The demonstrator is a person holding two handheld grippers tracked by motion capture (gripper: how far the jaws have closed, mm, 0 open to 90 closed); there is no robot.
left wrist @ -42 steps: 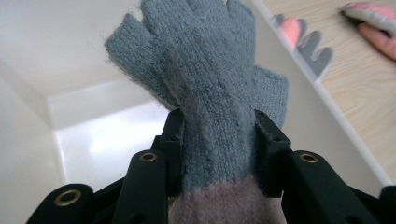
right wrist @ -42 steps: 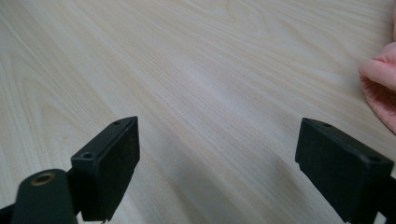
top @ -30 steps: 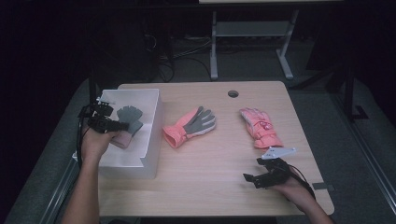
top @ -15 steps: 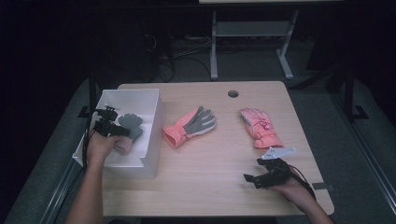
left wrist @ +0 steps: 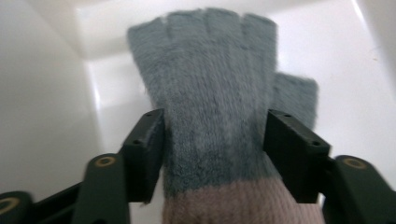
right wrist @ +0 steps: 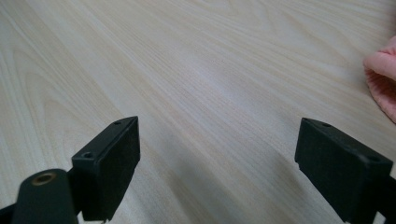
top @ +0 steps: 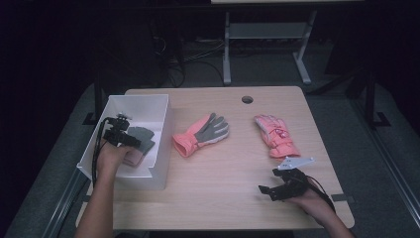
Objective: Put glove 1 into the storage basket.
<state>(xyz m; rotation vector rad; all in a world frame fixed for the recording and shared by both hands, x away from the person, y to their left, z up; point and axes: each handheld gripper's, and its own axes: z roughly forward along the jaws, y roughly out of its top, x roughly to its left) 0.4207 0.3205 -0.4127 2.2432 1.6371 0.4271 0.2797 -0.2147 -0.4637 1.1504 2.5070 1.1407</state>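
Observation:
A grey knit glove (top: 142,135) with a pink cuff lies inside the white bin (top: 143,100) at the table's left. My left gripper (top: 134,143) reaches down into the bin. In the left gripper view the glove (left wrist: 215,84) lies flat between the jaws of that gripper (left wrist: 215,135), which have just been opening and stand at its edges without squeezing it. My right gripper (top: 266,190) rests open near the table's front right, nothing between its jaws (right wrist: 217,154).
A coral glove with a grey palm (top: 203,133) lies mid-table beside the bin. A pink glove (top: 275,135) lies to the right, its edge in the right gripper view (right wrist: 383,79). A cable hole (top: 246,99) sits near the far edge.
My left hand has sunk into the bin with the grey glove. The glove now lies on the bin floor with the jaws wider around it. The right hand has kept still.

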